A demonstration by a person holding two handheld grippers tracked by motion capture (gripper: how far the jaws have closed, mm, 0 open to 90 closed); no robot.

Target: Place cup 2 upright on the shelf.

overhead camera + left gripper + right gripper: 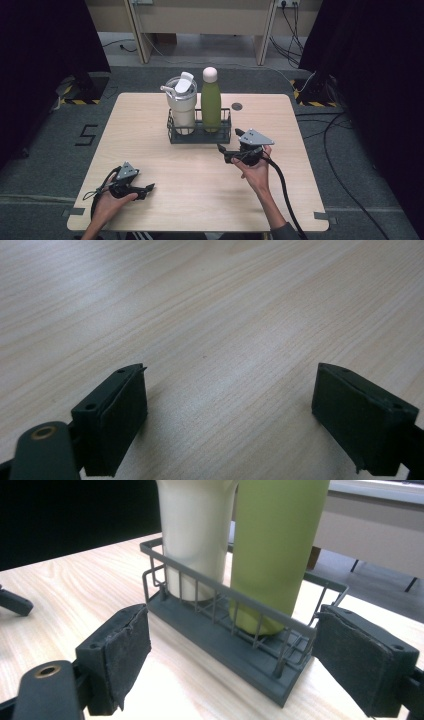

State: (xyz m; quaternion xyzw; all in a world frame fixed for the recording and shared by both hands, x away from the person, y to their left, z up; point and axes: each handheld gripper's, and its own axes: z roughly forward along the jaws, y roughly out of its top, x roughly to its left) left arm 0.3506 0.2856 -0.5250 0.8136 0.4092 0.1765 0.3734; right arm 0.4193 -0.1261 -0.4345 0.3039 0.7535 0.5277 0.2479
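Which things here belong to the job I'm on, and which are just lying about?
In the job:
- dark grey wire rack
- green metal bottle with pink cap
- cream tumbler with white lid
- right gripper, open, nearest the rack

Lying about:
- small dark round disc on the light wooden table
- left gripper, open over bare wood

A recording lab: black curtains (45,35), floor cables (345,150), hazard-taped stands (75,95), lone wooden table (150,150).
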